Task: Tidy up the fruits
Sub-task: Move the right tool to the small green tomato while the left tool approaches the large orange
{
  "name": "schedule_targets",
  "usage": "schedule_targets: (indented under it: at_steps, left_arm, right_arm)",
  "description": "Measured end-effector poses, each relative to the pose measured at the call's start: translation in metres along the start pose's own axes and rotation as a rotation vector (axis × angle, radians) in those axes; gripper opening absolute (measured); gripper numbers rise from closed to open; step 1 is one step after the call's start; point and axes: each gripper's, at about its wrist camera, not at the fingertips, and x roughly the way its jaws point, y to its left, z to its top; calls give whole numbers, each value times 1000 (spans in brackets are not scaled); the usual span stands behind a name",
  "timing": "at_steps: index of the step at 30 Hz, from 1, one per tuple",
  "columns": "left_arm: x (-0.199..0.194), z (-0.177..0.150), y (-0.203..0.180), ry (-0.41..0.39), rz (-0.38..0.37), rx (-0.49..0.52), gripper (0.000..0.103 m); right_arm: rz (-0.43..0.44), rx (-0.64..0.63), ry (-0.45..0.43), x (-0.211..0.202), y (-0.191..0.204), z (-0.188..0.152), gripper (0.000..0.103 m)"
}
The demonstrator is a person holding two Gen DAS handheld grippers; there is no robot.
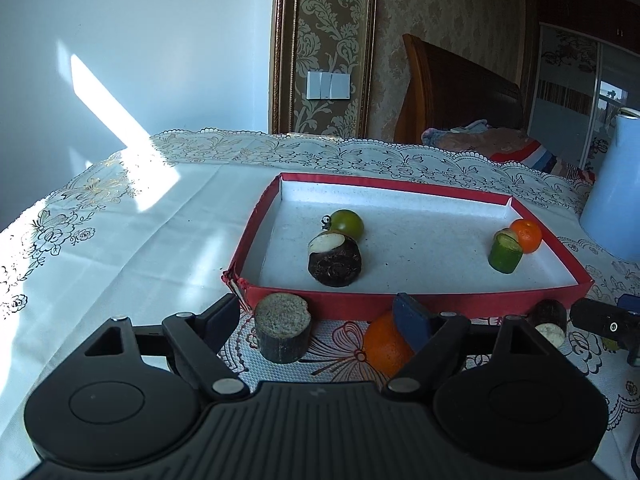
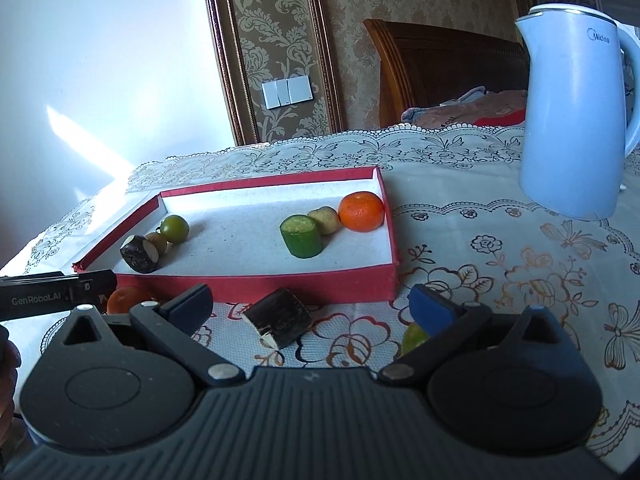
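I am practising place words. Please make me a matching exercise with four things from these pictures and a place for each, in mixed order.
Things:
1. green cylinder piece
2. kettle
3. green tomato
4. dark piece lying on its side

Places:
a. between the right tongs' fingers, outside the tray
b. on the cloth, right of the tray
c. in the tray, left part
d. in the tray, near the orange

Pairs: 1-d, 2-b, 3-c, 4-a

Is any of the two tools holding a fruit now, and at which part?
Nothing is held. The left tool is open around the dark round sugarcane piece; the right tool is open around the dark cut sugarcane piece.
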Motion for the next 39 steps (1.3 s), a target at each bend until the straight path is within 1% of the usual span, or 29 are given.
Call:
schedule_targets:
  at_steps: [4, 8, 10, 12, 15, 19, 22, 24, 26, 28, 29, 33, 36, 38, 39]
  left_arm:
    - [-3, -3, 6, 22, -61, -24, 84]
    - [-3, -5, -1, 18, -54, 13, 84]
    - [-5, -6, -5, 11, -62, 37, 84]
    - [-7, -8, -8, -3, -67, 56, 84]
    - [-7, -10, -17, -1, -73, 102, 84]
    - [-3, -15, -30, -6, -20, 179, 86]
    - [0, -17, -37, -10, 7, 220, 87]
    - [1, -18, -40, -14, 12, 236, 87]
    - [3, -18, -42, -14, 16, 242, 88]
    - [5, -17, -42, -11, 16, 240, 90]
    - [6, -17, -42, -10, 16, 238, 91]
    - [5, -17, -43, -8, 13, 246, 92]
    - [2, -18, -41, -11, -14, 238, 92]
    - [-1, -17, -40, -15, -42, 229, 92]
    - [-1, -17, -40, -16, -44, 230, 92]
  right_arm:
    - [-25, 51, -27, -7, -13, 2, 103]
    - [-38, 127, -35, -12, -31, 2, 103]
    - [-53, 159, -39, -14, -39, 2, 103]
    - [-48, 176, -23, -13, -44, 2, 103]
    - [-25, 134, 13, -8, -37, 0, 103]
    - [-18, 17, 29, -4, -14, -5, 103]
    - [-42, -68, 20, -7, 1, -8, 103]
    - [-66, -70, 1, -10, 1, -7, 103]
    - [-121, -47, -3, -9, -6, -5, 103]
    - [-168, -24, 22, -5, -14, -4, 103]
    - [-184, -8, 50, -1, -20, -5, 103]
    - [-197, 25, 104, 5, -29, -7, 103]
    - [-199, 9, 138, 10, -28, -10, 103]
    - [-202, 4, 142, 11, -27, -11, 103]
    - [-204, 2, 149, 12, -27, -11, 103]
